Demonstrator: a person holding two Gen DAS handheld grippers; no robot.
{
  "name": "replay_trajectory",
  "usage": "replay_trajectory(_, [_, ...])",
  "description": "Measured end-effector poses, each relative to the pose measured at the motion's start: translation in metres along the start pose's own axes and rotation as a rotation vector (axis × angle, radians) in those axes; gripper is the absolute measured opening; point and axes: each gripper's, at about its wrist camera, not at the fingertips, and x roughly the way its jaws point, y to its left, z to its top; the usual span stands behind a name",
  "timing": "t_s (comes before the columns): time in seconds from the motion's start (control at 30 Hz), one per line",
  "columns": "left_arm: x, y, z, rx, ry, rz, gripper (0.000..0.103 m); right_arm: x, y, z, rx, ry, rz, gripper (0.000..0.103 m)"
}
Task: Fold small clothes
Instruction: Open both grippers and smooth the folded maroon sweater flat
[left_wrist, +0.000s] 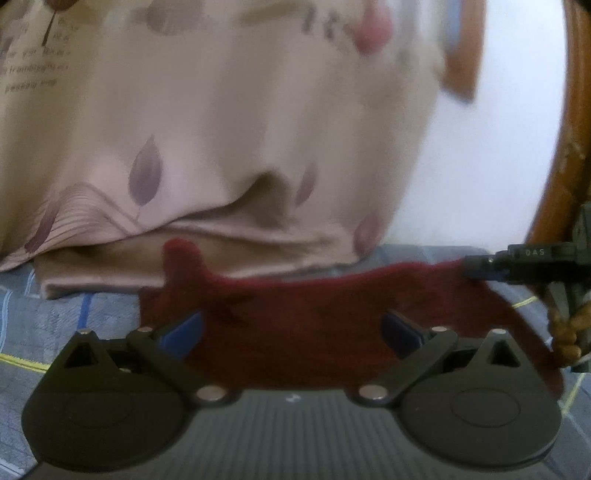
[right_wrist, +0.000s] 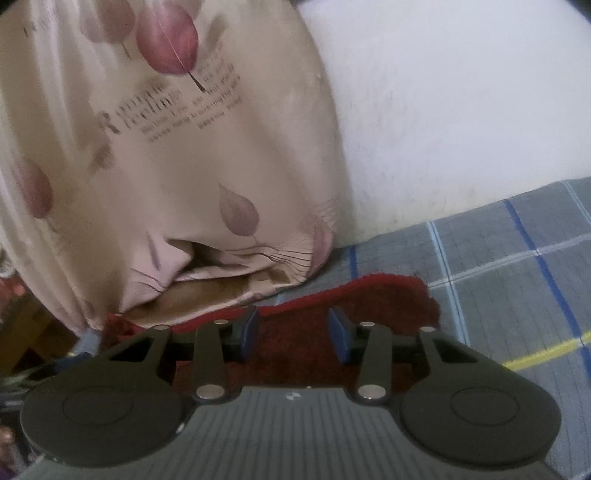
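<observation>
1. The left hand-held gripper (left_wrist: 291, 332) is being held with its blue pads (left_wrist: 183, 332) spread wide, nothing being gripped between them, and the dark red knitted garment (left_wrist: 295, 314) is being seen lying between and beneath the two fingers.
2. The right hand-held gripper (right_wrist: 293, 334) is being held with its jaws partly apart, a clear gap being left between its blue pads (right_wrist: 249, 332); nothing is being clamped in its own view, and the garment (right_wrist: 388, 295) is being seen below and ahead of it.
3. In the left wrist view, the right hand-held gripper's dark fingertip (left_wrist: 480, 264) is being shown at the garment's right-hand corner; whether that corner is being pinched cannot be told from the blurred picture.
4. The garment is being shown spread flat on a grey checked bedsheet (right_wrist: 517, 266) crossed with blue, white and yellow lines, with a narrow tab (left_wrist: 181, 251) sticking up from its far edge.
5. The garment's far edge is being touched, and partly overlapped, by a beige pillow (left_wrist: 221, 129) printed with pink and mauve leaves and small lettering.
6. A white wall (right_wrist: 443, 110) is being seen behind the pillow, and a curved wooden frame (left_wrist: 565, 147) is being seen at the right edge of the left wrist view.
</observation>
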Motion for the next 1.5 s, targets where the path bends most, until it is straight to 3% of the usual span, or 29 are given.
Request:
replay_trajectory(0.13, [0.014,0.027,-0.004,-0.083,0.028,0.069,0.103,0.026,-0.019,0.000,0.058,0.054,-0.081,0.044])
replay_trajectory(0.23, [0.024,0.052,-0.012,-0.170,0.062,0.148,0.103,0.035,-0.030,-0.009,0.102,0.070,-0.107,0.036])
replay_trajectory(0.27, [0.029,0.064,-0.015,-0.233,0.087,0.166,0.103,0.037,-0.032,-0.013,0.105,0.076,-0.112,0.036])
replay_trajectory(0.3, [0.032,0.081,-0.019,-0.350,0.105,0.136,0.103,0.039,-0.032,-0.015,0.102,0.083,-0.122,0.036])
replay_trajectory(0.33, [0.031,0.095,-0.024,-0.457,0.089,0.109,0.103,0.041,-0.031,-0.016,0.098,0.083,-0.125,0.036])
replay_trajectory(0.4, [0.022,0.106,-0.027,-0.528,0.026,0.127,0.103,0.042,-0.031,-0.016,0.098,0.088,-0.126,0.036])
replay_trajectory(0.53, [0.005,0.095,-0.021,-0.457,-0.033,0.151,0.103,0.040,-0.029,-0.011,0.099,0.095,-0.112,0.036])
replay_trajectory(0.6, [-0.008,0.081,-0.015,-0.380,-0.065,0.174,0.103,0.022,-0.029,-0.007,0.130,0.018,-0.072,0.039])
replay_trajectory(0.67, [-0.021,0.064,-0.008,-0.303,-0.077,0.226,0.103,-0.004,-0.026,-0.007,0.165,-0.079,-0.007,0.042])
replay_trajectory(0.77, [-0.043,0.035,-0.002,-0.193,-0.087,0.315,0.103,-0.042,-0.016,-0.016,0.194,-0.135,0.104,0.046])
replay_trajectory(0.83, [-0.058,0.019,-0.003,-0.124,-0.094,0.382,0.103,-0.065,-0.002,-0.032,0.154,-0.151,0.129,0.050])
replay_trajectory(0.93, [-0.071,-0.002,-0.004,-0.047,-0.073,0.458,0.103,-0.101,0.032,-0.070,0.003,-0.180,0.080,0.056])
replay_trajectory(1.03, [-0.083,-0.015,-0.009,-0.024,-0.049,0.463,0.103,-0.123,0.061,-0.107,-0.130,-0.177,-0.017,0.057])
replay_trajectory(1.17, [-0.092,-0.026,-0.013,-0.031,-0.022,0.450,0.103,-0.138,0.086,-0.142,-0.187,-0.154,-0.070,0.057])
replay_trajectory(1.5, [-0.103,-0.047,-0.015,0.027,-0.010,0.478,0.103,-0.172,0.136,-0.167,-0.263,-0.172,-0.051,0.079])
